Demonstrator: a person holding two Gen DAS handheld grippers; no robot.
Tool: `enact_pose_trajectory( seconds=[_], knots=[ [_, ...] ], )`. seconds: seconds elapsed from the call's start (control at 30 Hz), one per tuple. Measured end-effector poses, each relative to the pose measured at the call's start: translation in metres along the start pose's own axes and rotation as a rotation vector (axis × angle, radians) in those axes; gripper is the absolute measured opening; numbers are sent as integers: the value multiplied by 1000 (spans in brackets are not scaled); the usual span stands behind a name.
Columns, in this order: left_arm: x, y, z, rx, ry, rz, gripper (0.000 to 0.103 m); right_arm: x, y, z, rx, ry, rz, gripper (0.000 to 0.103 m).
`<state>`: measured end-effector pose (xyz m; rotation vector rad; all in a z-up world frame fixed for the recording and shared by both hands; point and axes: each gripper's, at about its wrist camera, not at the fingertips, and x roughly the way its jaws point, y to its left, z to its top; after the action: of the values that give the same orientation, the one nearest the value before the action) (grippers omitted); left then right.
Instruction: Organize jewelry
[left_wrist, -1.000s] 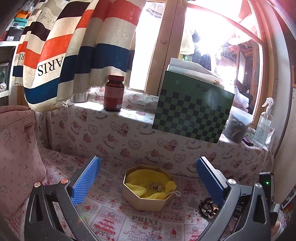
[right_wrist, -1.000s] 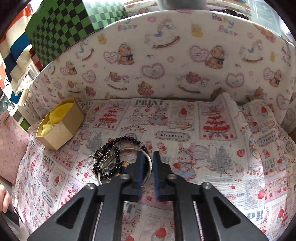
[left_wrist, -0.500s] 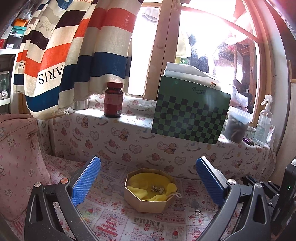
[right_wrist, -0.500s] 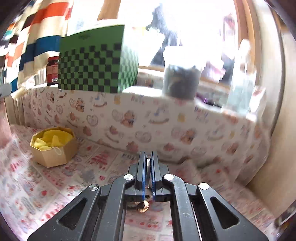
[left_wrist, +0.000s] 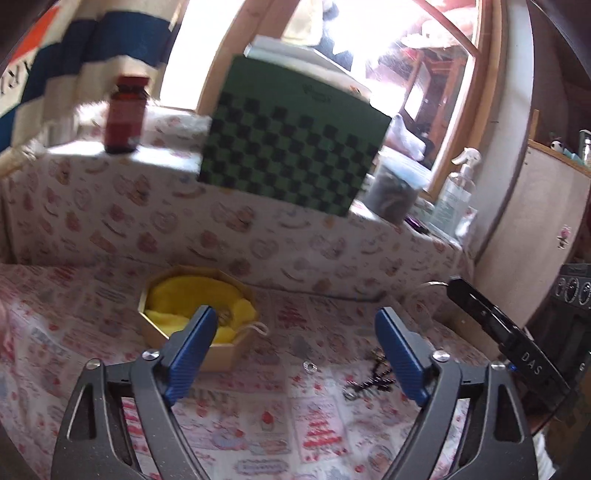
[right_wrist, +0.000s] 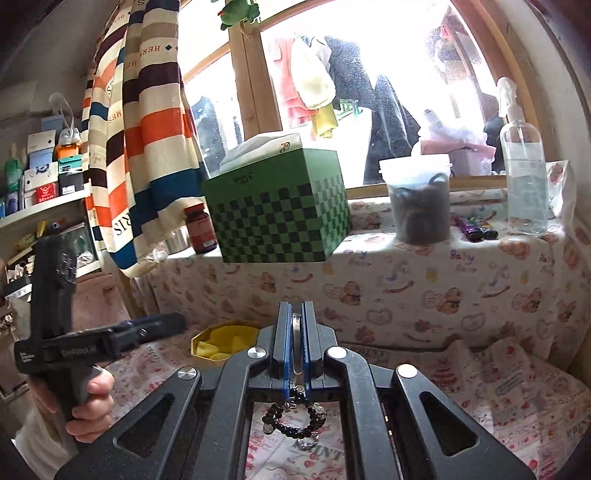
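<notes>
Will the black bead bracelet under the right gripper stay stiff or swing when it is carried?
Probably floppy: the bead bracelet droops in a loop below the shut right gripper. It may swing, and could slip off, since it seems to hang from the metal bangle.

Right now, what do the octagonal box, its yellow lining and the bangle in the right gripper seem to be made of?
Octagonal tan box: likely cardboard, with matte, flat folded walls. Yellow lining: soft cloth, rumpled into folds, with a cord loop at its edge. Thin bangle clamped in the right gripper: probably metal, silvery and shiny along its edge; a black beaded bracelet, glossy, material unclear, dangles from it.
</notes>
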<state>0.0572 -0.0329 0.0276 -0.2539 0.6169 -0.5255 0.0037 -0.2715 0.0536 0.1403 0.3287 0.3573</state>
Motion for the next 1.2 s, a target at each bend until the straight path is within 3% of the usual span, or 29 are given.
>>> enact_pose_trajectory(
  seconds=[0.1, 0.27, 0.4, 0.43, 0.47, 0.53, 0.57, 0.7, 0.83, 0.97, 1.07, 1.2],
  knots=[
    [17, -10, -9, 8, 96, -89, 61, 6, 10, -6, -12, 36, 48, 6],
    [36, -20, -20, 27, 181, -125, 42, 15, 18, -16, 10, 94, 139, 6],
    [43, -16, -21, -10, 226, -192, 41, 19, 22, -19, 43, 126, 206, 6],
    [45, -14, -21, -19, 236, -200, 36, 20, 22, -20, 52, 131, 220, 6],
    [47, -14, -21, -27, 245, -202, 31, 20, 23, -20, 55, 133, 224, 6],
    [51, -13, -22, -35, 261, -203, 4, 20, 25, -20, 35, 131, 199, 6],
    [51, -11, -22, -42, 259, -204, 3, 20, 25, -21, 29, 132, 184, 6],
    [41, -13, -21, -2, 195, -118, 3, 24, 22, -21, 14, 129, 113, 8],
    [27, -20, -20, 85, 86, 32, 3, 27, 18, -21, 13, 150, 76, 9],
    [19, -32, -21, 235, -19, 217, 3, 27, 5, -18, 65, 160, 27, 25],
    [12, -41, -24, 335, -105, 333, 3, 27, -9, -14, 100, 168, -48, 28],
    [2, -59, -33, 519, -207, 399, 3, 30, -27, -12, 142, 182, -97, 30]
  ],
)
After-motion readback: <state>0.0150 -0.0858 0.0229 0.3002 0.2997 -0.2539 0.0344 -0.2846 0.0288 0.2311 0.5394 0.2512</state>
